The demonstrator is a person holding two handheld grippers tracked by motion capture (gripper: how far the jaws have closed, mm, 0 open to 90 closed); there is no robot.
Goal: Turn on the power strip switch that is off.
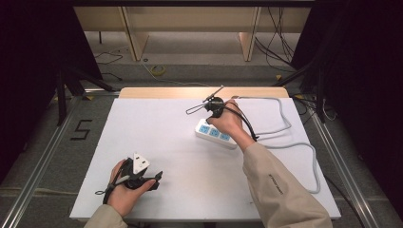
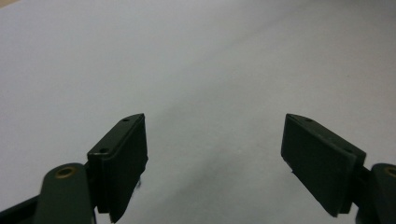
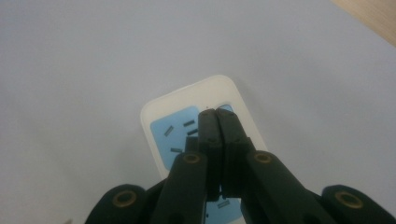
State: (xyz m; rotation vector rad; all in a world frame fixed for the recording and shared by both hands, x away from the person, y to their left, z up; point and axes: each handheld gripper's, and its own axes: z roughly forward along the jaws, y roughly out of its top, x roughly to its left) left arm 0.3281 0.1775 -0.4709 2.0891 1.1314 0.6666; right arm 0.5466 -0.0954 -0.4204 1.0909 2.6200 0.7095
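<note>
A white power strip (image 1: pixel 222 138) with blue socket panels lies right of the table's middle, and its grey cable (image 1: pixel 287 124) loops away toward the right edge. In the high view my right gripper (image 1: pixel 211 118) is held over the strip's far-left end. In the right gripper view its jaws are shut against each other with nothing between them, and my right gripper (image 3: pixel 216 112) has its tips just over the end of the power strip (image 3: pixel 175 105), beside the last blue socket. Whether they touch it I cannot tell. My left gripper (image 1: pixel 157 181) sits near the front left. In its own view my left gripper (image 2: pixel 214 119) is open over bare table.
The white table top (image 1: pixel 157 128) has a wooden strip (image 1: pixel 157 92) along its far edge. The cable's loop (image 1: pixel 314 164) reaches close to the right edge. Beyond the table are wooden shelf legs (image 1: pixel 135 45), loose floor cables and a "5" mark (image 1: pixel 81 129) on the floor.
</note>
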